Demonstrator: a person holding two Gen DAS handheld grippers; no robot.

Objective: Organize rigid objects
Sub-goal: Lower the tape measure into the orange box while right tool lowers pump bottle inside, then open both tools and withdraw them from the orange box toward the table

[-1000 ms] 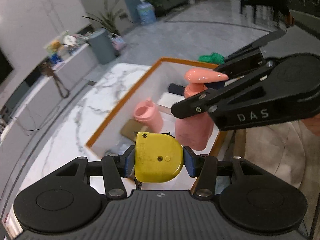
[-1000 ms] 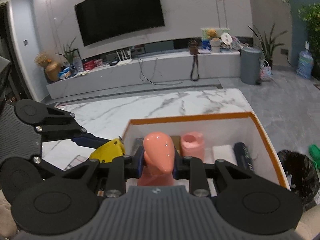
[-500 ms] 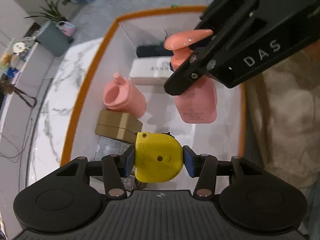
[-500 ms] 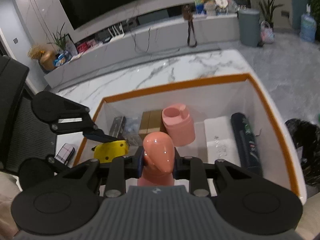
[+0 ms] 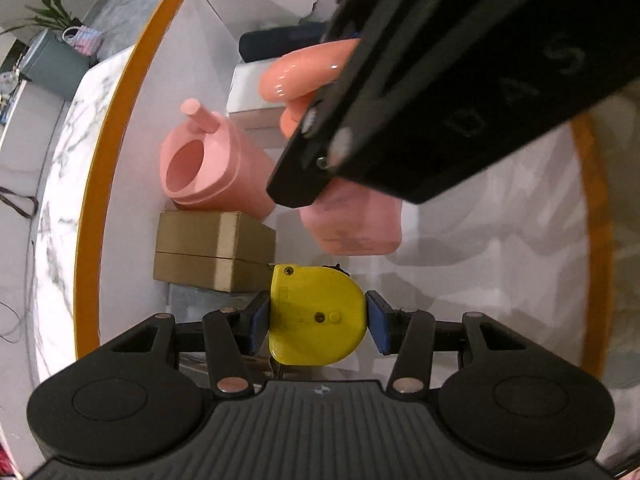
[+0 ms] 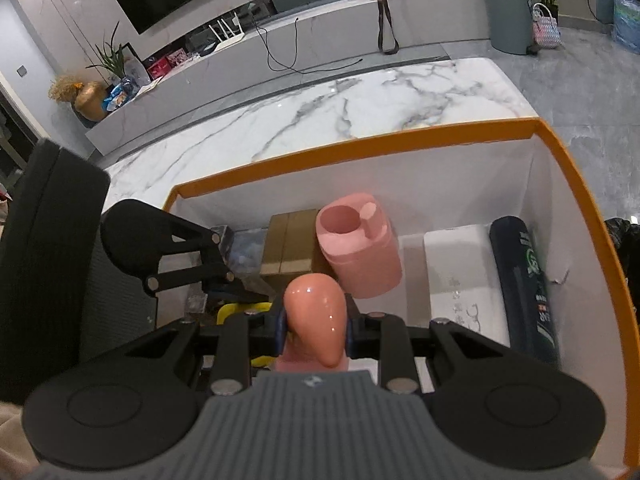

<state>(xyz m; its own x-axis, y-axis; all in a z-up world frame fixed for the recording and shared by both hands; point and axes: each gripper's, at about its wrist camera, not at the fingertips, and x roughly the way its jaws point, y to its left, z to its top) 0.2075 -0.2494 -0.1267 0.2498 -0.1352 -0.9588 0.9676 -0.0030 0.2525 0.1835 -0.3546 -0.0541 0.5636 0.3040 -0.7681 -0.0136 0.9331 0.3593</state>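
My left gripper point(image 5: 317, 320) is shut on a yellow tape measure point(image 5: 316, 316) and holds it inside the white box with the orange rim point(image 5: 120, 92), just in front of a brown cardboard box point(image 5: 212, 248). My right gripper point(image 6: 314, 330) is shut on the pump head of a pink pump bottle point(image 6: 314, 320), whose body point(image 5: 352, 224) hangs inside the box, right of a pink cup point(image 6: 358, 250). The left gripper shows at the left of the right wrist view, with a bit of the tape measure point(image 6: 232, 312) below it.
In the box also lie a white carton point(image 6: 460, 272), a dark bottle point(image 6: 524, 280) along the right wall and a clear packet point(image 6: 244, 248) at the left. The box stands on a marble table point(image 6: 340, 112). A grey bin point(image 6: 510, 12) stands beyond.
Both grippers have moved forward and down into the box with their objects. The box's contents now look much closer in both views.
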